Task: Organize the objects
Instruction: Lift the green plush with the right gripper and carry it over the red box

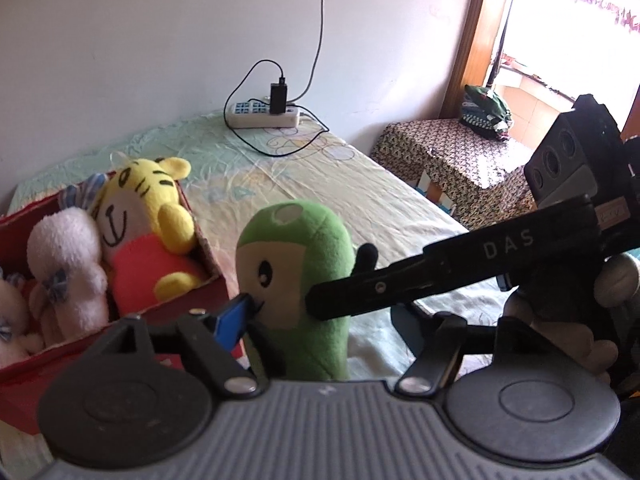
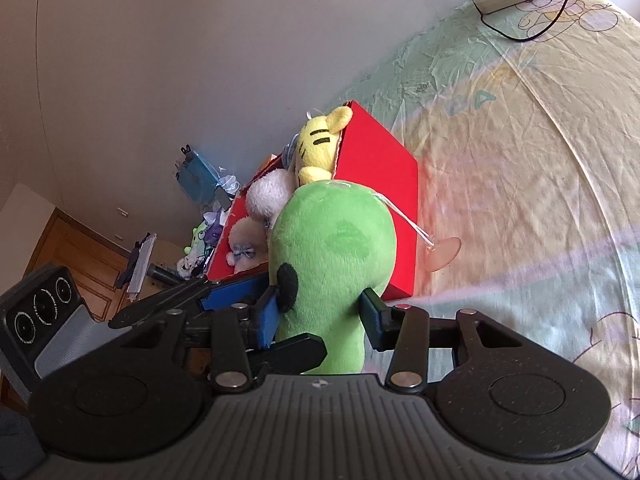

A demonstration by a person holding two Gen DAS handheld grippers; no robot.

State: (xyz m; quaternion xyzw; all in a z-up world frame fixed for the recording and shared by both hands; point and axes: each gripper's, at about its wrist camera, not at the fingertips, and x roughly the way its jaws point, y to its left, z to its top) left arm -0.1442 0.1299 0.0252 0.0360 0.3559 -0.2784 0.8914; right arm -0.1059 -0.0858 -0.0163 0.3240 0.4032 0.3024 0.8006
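A green plush toy (image 1: 296, 264) stands upright on the bed just right of a red box (image 1: 24, 392). My right gripper (image 2: 322, 312) is shut on it, both pads pressing its lower body (image 2: 332, 240); one right finger (image 1: 440, 264) crosses in front of it. My left gripper (image 1: 316, 314) straddles the toy: its blue left pad (image 1: 232, 320) touches the face, and the other finger stands clear to the right. The red box (image 2: 380, 200) holds a yellow tiger plush (image 1: 140, 200) and a pale pink plush (image 1: 64, 252). The toy's suction cup (image 2: 444, 252) hangs by the box.
A power strip with charger and cables (image 1: 264, 114) lies at the bed's far end by the wall. Right of the bed stands a low table under patterned cloth (image 1: 452, 152) with a dark green bag (image 1: 486, 112). A hand (image 1: 580, 344) grips the right tool.
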